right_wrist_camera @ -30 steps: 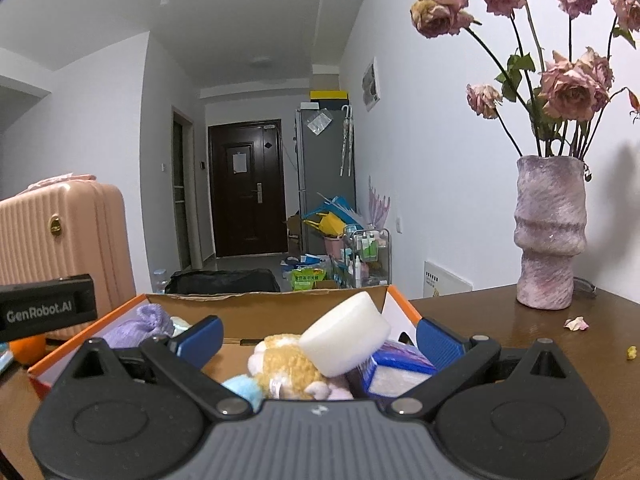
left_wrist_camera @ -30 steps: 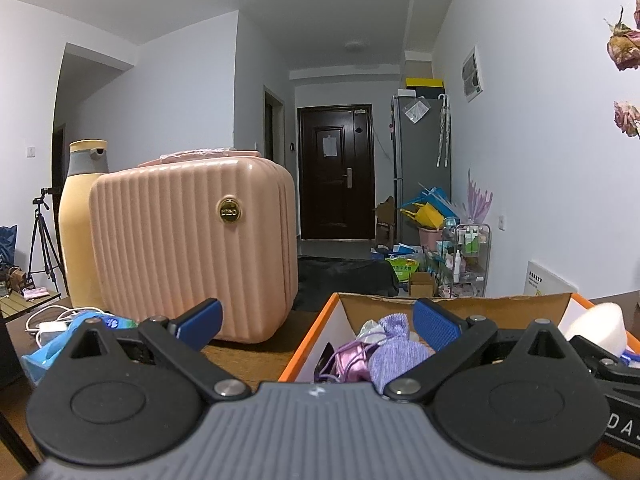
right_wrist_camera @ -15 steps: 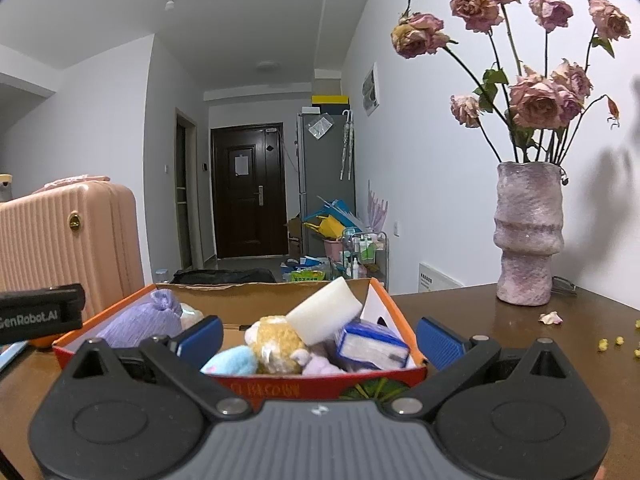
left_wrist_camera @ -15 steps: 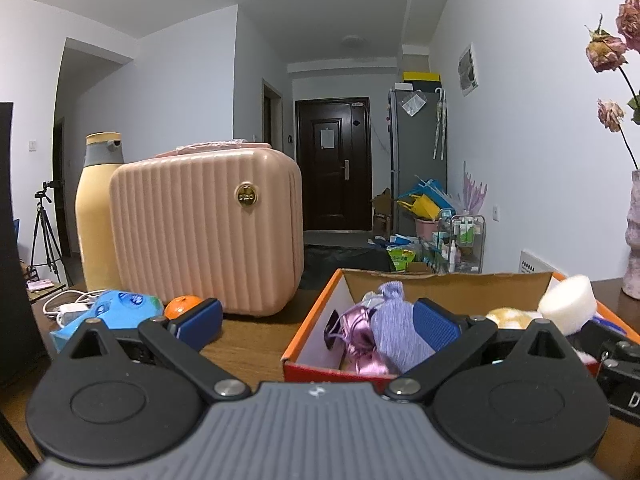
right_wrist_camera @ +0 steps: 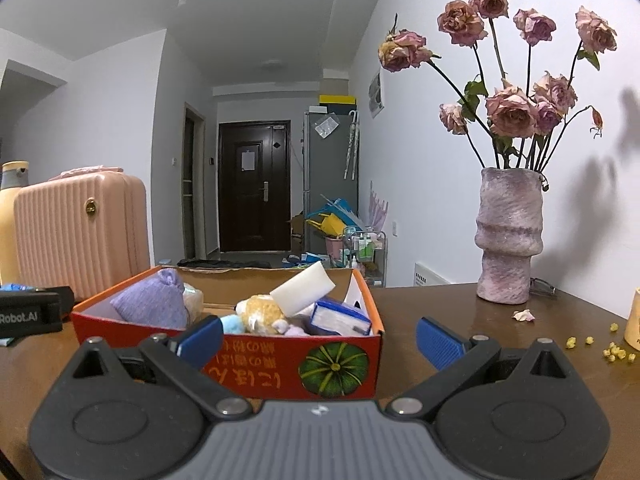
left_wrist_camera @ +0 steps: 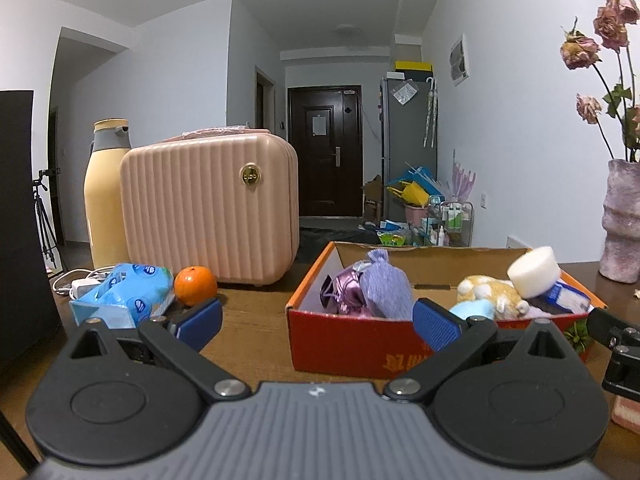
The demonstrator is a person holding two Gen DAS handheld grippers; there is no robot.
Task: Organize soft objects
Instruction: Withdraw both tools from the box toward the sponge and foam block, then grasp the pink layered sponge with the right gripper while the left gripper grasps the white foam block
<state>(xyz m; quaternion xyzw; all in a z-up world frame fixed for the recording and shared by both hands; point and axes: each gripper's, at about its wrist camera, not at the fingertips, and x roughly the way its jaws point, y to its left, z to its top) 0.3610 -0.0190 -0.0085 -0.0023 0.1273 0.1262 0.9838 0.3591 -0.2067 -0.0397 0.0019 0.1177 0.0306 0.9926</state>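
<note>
An orange cardboard box (left_wrist_camera: 360,350) (right_wrist_camera: 256,372) sits on the brown table and holds soft things: a lilac knit pouch (left_wrist_camera: 386,284) (right_wrist_camera: 154,300), a shiny purple bag (left_wrist_camera: 346,286), a yellow plush toy (left_wrist_camera: 490,294) (right_wrist_camera: 260,312), a white sponge (left_wrist_camera: 534,272) (right_wrist_camera: 304,288), a light blue plush (left_wrist_camera: 472,309) and a blue tissue pack (right_wrist_camera: 340,318). My left gripper (left_wrist_camera: 318,322) is open and empty, in front of the box's near left corner. My right gripper (right_wrist_camera: 318,338) is open and empty, just short of the box's front wall.
Left of the box lie an orange (left_wrist_camera: 195,285) and a blue wet-wipes pack (left_wrist_camera: 124,294), with a pink case (left_wrist_camera: 212,216) and a yellow bottle (left_wrist_camera: 106,196) behind. A vase of dried roses (right_wrist_camera: 510,236) stands at the right, with petals (right_wrist_camera: 524,315) and crumbs (right_wrist_camera: 614,350) on the table.
Both grippers have pulled back from over the box toward the near side, so the box's front wall now shows. Both stayed open and empty.
</note>
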